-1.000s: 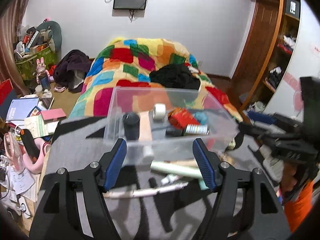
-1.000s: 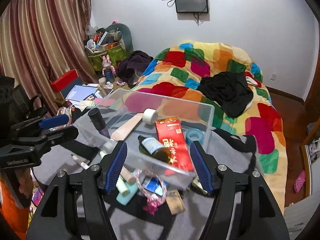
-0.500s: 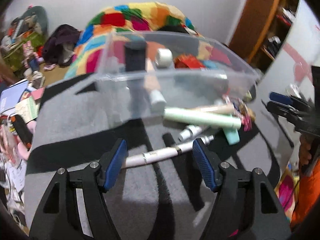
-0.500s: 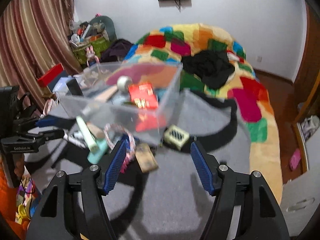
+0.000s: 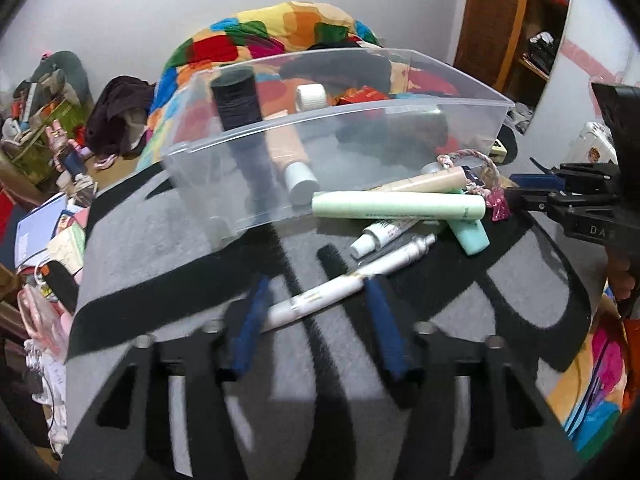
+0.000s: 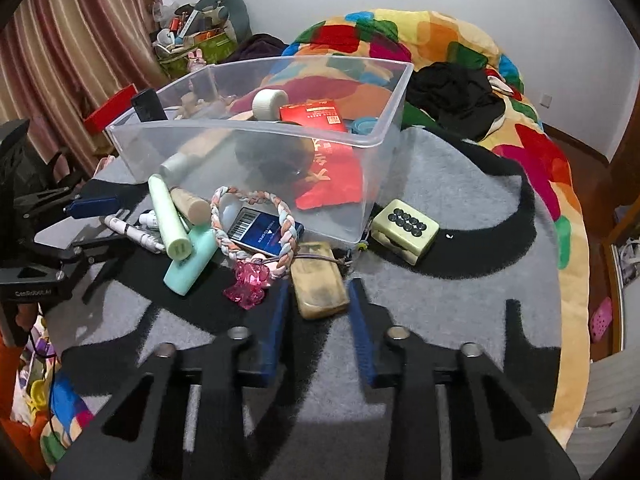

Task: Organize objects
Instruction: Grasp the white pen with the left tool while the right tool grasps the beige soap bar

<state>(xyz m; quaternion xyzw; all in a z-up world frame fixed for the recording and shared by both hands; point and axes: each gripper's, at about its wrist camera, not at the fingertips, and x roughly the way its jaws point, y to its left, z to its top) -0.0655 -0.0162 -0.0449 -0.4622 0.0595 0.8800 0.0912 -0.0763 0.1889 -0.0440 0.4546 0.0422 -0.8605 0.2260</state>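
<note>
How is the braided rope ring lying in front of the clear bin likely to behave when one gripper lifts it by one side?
The braided rope ring looks soft and twisted, so it would probably sag rather than hold its loop. It seems light. It drapes over a blue card and touches a pink charm, so lifting may drag or shift those.

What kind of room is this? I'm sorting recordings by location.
Most likely a lived-in bedroom: a bed with a colourful patchwork quilt, pink-brown curtains and a wooden wardrobe. The clear plastic bin sits on a grey and black blanket.
</note>
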